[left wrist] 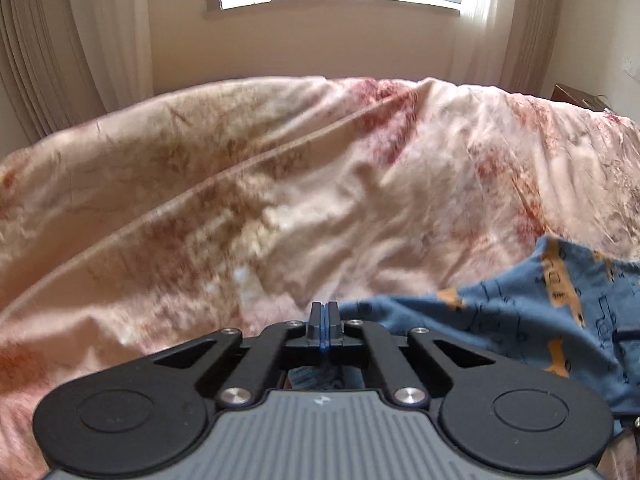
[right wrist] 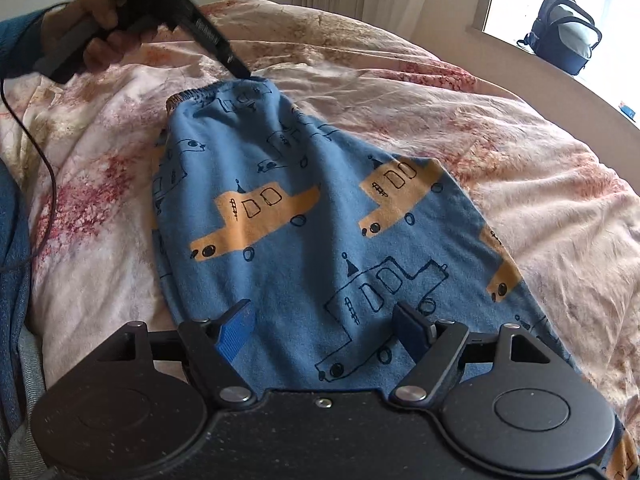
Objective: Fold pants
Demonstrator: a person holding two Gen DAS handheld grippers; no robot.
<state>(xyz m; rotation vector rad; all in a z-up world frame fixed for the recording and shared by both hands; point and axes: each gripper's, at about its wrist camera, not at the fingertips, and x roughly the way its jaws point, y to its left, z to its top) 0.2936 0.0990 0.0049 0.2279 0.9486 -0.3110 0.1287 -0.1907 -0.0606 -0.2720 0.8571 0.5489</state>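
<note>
Blue child's pants point(right wrist: 304, 216) with orange and outlined boat prints lie on the pink floral bedspread point(right wrist: 520, 168). In the right wrist view the left gripper point(right wrist: 240, 71) pinches the elastic waistband at the far end and lifts it a little. In the left wrist view the left gripper point(left wrist: 325, 312) has its blue pads pressed together, with pants cloth point(left wrist: 520, 320) hanging to its right and below. My right gripper point(right wrist: 324, 328) is open, its fingers hovering just above the near part of the pants.
The bed fills both views. Beyond it are cream curtains point(left wrist: 60, 60) and a window sill with a dark backpack point(right wrist: 564, 36). A black cable point(right wrist: 44, 184) trails over the bedspread at the left, beside the person's blue sleeve.
</note>
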